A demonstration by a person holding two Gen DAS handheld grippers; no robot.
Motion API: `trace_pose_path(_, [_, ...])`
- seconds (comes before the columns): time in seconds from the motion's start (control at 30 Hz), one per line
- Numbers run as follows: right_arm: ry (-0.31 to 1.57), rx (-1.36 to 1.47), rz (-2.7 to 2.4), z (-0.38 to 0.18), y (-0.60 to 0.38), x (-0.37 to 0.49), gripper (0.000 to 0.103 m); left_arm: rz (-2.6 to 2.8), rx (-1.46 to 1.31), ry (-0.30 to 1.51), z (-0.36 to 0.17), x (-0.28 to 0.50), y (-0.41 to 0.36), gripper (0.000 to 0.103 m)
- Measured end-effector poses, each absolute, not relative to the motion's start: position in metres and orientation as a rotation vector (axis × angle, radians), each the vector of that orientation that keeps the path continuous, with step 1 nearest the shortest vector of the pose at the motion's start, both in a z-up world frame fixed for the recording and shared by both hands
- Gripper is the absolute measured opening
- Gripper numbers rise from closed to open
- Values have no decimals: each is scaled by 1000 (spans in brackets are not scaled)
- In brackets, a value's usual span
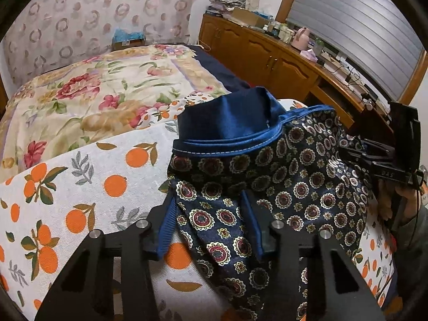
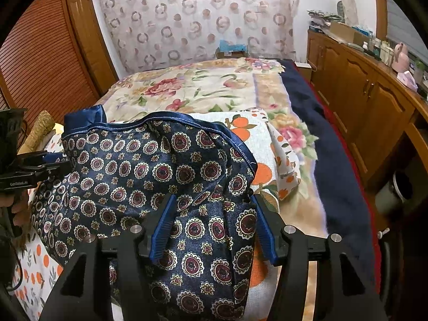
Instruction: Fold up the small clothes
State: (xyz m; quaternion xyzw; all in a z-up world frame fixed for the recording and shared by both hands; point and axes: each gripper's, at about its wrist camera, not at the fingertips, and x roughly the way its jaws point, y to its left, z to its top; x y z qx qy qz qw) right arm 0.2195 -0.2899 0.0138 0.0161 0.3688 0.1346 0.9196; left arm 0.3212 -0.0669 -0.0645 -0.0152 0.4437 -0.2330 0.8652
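The small garment (image 1: 281,176), dark navy with round medallion prints and a bright blue stitched waistband, lies rumpled on the orange-print cloth (image 1: 80,187) spread over the bed. Its waistband edge faces the far end of the bed, with the plain blue lining (image 1: 235,123) turned up there. Its long axis runs across the bed, from one pair of tongs to the other.

The left tongs (image 1: 211,224) stand partly apart with a fold of the garment's near corner between the blue pads; I cannot tell whether they press it. The right tongs (image 2: 211,227) stand half apart over the other near corner, fabric between the pads, not clearly pinched.

Beyond lies a floral bedspread (image 2: 200,85), with a wooden cabinet (image 2: 361,101) alongside.
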Motion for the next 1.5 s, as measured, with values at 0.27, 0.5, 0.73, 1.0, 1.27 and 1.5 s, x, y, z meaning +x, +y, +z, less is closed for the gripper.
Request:
trace_pose_path(0.27, [756, 33, 284, 13, -288, 220, 59, -573, -96, 924, -59, 318, -65, 7])
trace_pose_path(0.5, [759, 23, 327, 15, -279, 224, 60, -546, -159, 825, -25, 298, -37, 6])
trace_pose_path(0.73, [755, -32, 344, 11, -255, 233, 70, -466, -146, 850, -37, 297, -11, 6])
trace_pose_path(1.0, [782, -50, 380, 3, -241, 248, 70, -438, -123, 881, -51, 297, -17, 6])
trace_pose_path(1.27, [787, -56, 473, 5, -238, 240, 21, -470, -126, 863, -47, 293, -17, 6])
trace_pose_path(1.5, [684, -34, 486, 24, -245, 224, 12, -473, -162, 769, -12, 271, -4, 6])
